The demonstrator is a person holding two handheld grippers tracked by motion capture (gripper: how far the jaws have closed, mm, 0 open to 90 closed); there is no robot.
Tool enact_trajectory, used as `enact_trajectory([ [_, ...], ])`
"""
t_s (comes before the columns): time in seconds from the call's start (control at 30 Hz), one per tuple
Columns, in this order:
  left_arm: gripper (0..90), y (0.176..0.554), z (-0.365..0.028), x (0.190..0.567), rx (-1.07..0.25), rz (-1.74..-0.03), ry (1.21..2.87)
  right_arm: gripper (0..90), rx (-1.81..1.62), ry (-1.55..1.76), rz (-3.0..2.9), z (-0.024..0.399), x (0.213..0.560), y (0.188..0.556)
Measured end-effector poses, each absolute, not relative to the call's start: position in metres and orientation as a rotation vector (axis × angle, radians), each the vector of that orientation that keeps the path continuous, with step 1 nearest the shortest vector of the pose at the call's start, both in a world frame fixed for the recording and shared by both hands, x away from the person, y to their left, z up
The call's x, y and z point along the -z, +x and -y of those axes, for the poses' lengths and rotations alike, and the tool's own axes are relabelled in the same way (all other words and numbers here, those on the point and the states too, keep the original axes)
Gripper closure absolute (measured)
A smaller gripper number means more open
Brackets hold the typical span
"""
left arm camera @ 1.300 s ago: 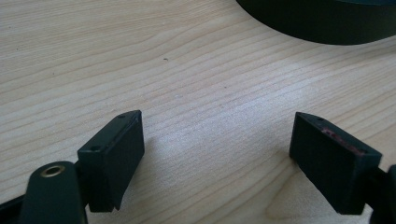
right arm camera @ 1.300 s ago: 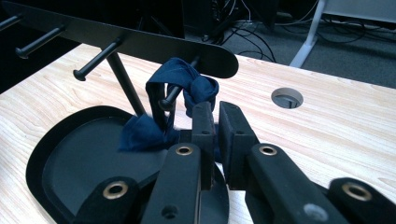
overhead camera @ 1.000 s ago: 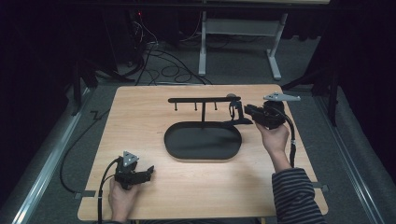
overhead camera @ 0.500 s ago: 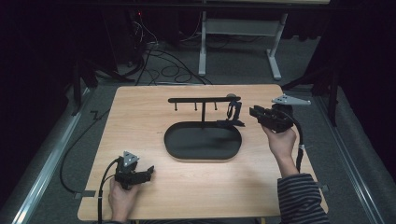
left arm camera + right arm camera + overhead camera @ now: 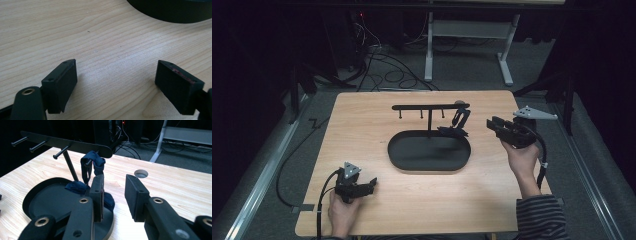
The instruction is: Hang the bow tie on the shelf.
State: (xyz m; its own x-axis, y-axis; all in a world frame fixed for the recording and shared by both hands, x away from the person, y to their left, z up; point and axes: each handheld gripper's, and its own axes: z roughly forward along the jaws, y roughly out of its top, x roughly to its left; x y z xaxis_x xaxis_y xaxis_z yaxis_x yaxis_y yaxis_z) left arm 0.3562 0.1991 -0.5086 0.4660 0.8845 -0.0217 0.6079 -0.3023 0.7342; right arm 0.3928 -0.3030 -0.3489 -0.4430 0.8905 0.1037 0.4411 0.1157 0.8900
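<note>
A black stand (image 5: 430,106) with several pegs rises from a black oval tray (image 5: 412,157) mid-table. A dark blue cloth band (image 5: 458,120) hangs from the rightmost peg, and its lower end lies on the tray. In the right gripper view the band (image 5: 91,162) hangs just beyond the jaws. My right gripper (image 5: 490,122) (image 5: 113,180) is right of the stand, clear of the band. Its jaws have just been opening and nothing is between them. My left gripper (image 5: 373,182) (image 5: 116,72) rests open near the front left, over bare wood.
The wooden table (image 5: 362,130) has a round cable hole (image 5: 141,173) behind the right gripper. The tray rim (image 5: 170,12) lies ahead of the left gripper. Cables (image 5: 382,60) and a white desk frame (image 5: 462,30) are on the floor beyond the table.
My right gripper has drawn back to the right, away from the stand's end peg, and its jaws have spread. The blue band stays on the peg. The left gripper has not moved.
</note>
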Motion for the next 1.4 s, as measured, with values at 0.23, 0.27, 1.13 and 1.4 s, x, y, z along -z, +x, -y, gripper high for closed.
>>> enact_trajectory([
  [0.23, 18.4, 0.356, -0.199, 0.509, -0.515, -1.236, 2.028, 69.5, -1.306, 1.284, -1.909, 0.312, 0.347, 0.38],
  [0.27, 18.4, 0.356, -0.199, 0.509, -0.515, -1.236, 2.028, 69.3, -1.308, 1.285, -1.905, 0.313, 0.346, 0.378],
  [1.13, 18.4, 0.356, -0.199, 0.509, -0.515, -1.237, 2.028, 65.4, -1.335, 1.307, -1.843, 0.338, 0.357, 0.333],
  [1.4, 18.4, 0.356, -0.199, 0.509, -0.515, -1.236, 2.028, 64.7, -1.346, 1.337, -1.825, 0.345, 0.367, 0.323],
])
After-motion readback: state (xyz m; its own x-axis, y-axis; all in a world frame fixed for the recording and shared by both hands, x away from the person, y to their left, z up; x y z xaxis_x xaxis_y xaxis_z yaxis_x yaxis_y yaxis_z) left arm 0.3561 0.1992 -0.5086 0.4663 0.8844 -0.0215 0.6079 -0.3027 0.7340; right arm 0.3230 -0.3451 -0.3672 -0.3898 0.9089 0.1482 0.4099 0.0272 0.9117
